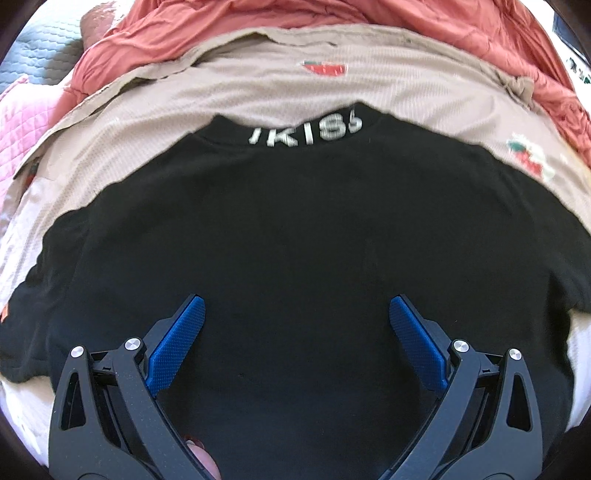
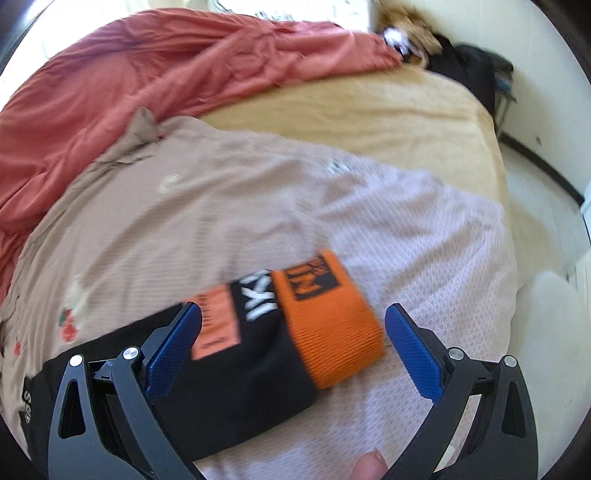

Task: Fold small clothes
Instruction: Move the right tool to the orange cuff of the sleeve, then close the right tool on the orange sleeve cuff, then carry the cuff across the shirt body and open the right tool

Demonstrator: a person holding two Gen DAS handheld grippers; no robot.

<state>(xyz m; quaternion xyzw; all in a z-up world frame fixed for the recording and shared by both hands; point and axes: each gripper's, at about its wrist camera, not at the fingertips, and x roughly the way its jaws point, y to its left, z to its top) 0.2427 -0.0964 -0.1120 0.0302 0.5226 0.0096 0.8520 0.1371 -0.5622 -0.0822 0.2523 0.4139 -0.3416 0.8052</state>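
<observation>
A black shirt [image 1: 295,229] lies spread flat on a beige blanket [image 1: 258,85], its collar with white letters at the far side. My left gripper [image 1: 297,306] hovers open over the shirt's body, blue pads wide apart and nothing between them. In the right wrist view the shirt's black sleeve [image 2: 240,384] ends in an orange ribbed cuff [image 2: 332,325] with white lettering and an orange label beside it. My right gripper [image 2: 293,314] is open, its fingers standing either side of the sleeve end without touching it. A fingertip shows at the bottom edge of each view.
A crumpled red duvet [image 1: 332,14] is bunched along the far side of the bed [image 2: 369,118]. The beige blanket [image 2: 221,206] carries strawberry prints [image 1: 325,68]. A pink quilt [image 1: 22,122] lies at the left. The bed's right edge drops to a white floor [image 2: 535,206]; dark items [image 2: 469,62] sit at the far corner.
</observation>
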